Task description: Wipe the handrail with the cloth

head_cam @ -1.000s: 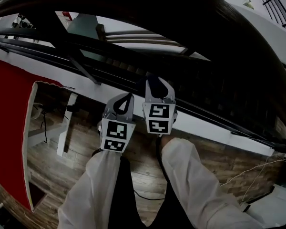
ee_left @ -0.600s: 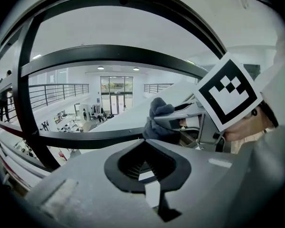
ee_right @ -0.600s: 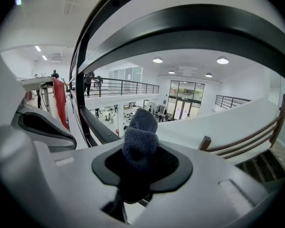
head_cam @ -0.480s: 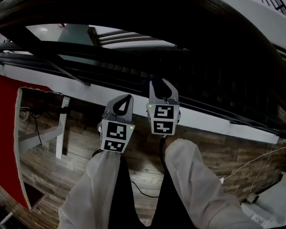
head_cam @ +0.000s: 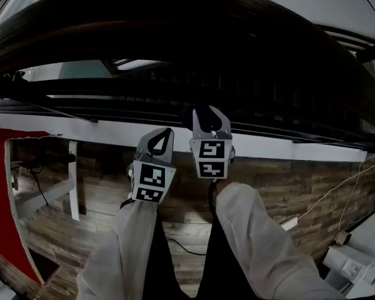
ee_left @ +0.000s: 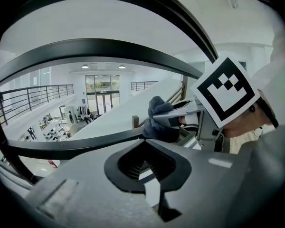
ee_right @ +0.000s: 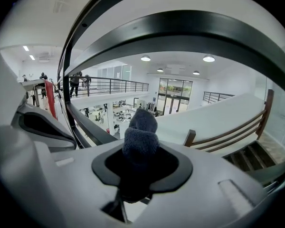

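Both grippers sit about where they were, but the big dark wooden handrail [head_cam: 175, 36] now lies flatter across the top. The right gripper [ee_right: 141, 148] pinches a fuzzy dark blue-grey cloth [ee_right: 140, 127], held up just under the handrail. The left gripper [ee_left: 145, 142] is closed on nothing, just beside it.

Arms in loose, off-white long sleeves, the left sleeve [head_cam: 122, 249] and the right sleeve [head_cam: 262, 242], with dark clothing [head_cam: 181, 267] showing between them. The left gripper [head_cam: 162, 136] and right gripper [head_cam: 205, 114] have smooth light-grey moulded shells with dark, loop-shaped openings. Each carries a white marker cube, left [head_cam: 151, 181] and right [head_cam: 211, 158], printed with black square patterns.
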A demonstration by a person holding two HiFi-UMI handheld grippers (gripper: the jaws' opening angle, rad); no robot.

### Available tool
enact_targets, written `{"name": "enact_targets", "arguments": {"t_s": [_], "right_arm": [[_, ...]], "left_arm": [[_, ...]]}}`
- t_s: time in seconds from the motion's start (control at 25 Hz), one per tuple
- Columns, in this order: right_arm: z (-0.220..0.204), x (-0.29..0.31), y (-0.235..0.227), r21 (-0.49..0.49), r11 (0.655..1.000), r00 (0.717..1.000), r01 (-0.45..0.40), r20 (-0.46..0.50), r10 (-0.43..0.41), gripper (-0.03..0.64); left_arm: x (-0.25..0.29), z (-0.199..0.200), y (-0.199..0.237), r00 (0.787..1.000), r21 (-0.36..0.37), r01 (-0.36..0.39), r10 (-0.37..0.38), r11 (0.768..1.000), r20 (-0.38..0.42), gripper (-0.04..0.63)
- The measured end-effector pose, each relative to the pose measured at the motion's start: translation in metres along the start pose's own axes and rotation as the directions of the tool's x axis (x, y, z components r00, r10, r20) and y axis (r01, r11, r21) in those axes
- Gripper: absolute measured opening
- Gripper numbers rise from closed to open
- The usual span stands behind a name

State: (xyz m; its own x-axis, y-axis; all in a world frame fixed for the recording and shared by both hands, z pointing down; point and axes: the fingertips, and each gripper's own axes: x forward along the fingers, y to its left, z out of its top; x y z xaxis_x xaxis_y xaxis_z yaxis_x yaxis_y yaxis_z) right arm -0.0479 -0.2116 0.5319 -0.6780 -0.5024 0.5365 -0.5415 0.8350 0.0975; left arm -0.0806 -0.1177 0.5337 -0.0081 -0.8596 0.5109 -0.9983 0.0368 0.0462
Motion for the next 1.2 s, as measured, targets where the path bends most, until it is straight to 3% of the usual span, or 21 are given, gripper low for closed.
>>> {"name": "enact_targets", "arguments": {"t_s": [0.84, 1.2], "right_arm": [[-0.050, -0.068, -0.168, 0.076, 0.987, 0.990, 0.139, -0.006, -0.139, 0.108], [-0.068, -0.090, -0.226, 0.068, 0.984, 0.986, 0.166, -0.014, -0.165, 0.109]], "left_arm": [[0.074, 0.034, -0.158, 0.987, 0.082, 0.160, -0.160, 0.984, -0.013, 0.000], [0.098, 0.054, -0.202, 0.985, 0.100, 0.170, -0.170, 0.980, -0.004, 0.000]]}}
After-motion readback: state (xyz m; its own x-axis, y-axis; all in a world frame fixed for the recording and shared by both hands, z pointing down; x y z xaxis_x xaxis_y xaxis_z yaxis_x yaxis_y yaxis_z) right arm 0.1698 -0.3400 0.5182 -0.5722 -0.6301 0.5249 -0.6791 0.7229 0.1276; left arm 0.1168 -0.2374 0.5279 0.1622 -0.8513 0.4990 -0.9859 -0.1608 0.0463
